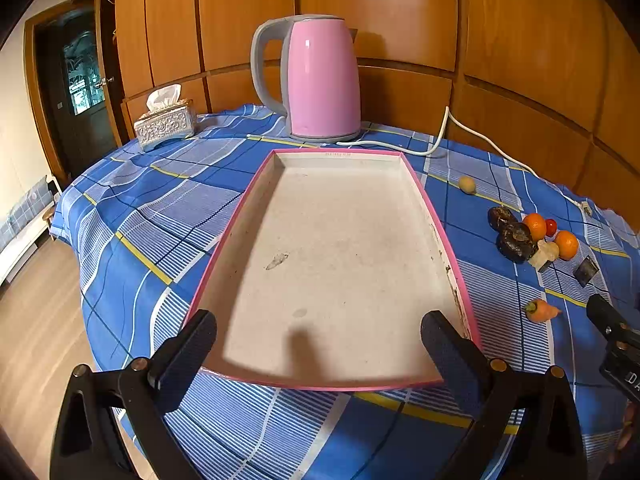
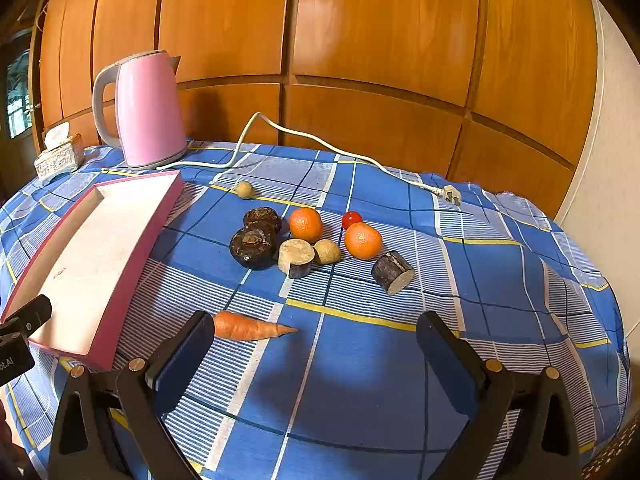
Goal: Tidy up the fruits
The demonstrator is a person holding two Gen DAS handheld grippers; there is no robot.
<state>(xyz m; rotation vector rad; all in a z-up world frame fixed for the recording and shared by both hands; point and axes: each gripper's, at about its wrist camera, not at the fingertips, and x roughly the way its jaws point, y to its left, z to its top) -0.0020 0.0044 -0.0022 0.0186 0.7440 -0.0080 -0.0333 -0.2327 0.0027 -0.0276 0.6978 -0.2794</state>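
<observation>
While tongs [image 2: 314, 330] gape, tapered carrot [image 2: 250, 327] lies, seemingly smooth.

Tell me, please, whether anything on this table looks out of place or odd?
Yes. The kettle's plug lies loose on the tablecloth, unplugged. The pink tray holds no fruit, and its floor is stained. A carrot lies among the fruit.

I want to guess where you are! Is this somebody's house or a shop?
Probably a room in a home: a pink kettle and tissue box sit on a checked tablecloth, with wooden cupboards behind.
</observation>
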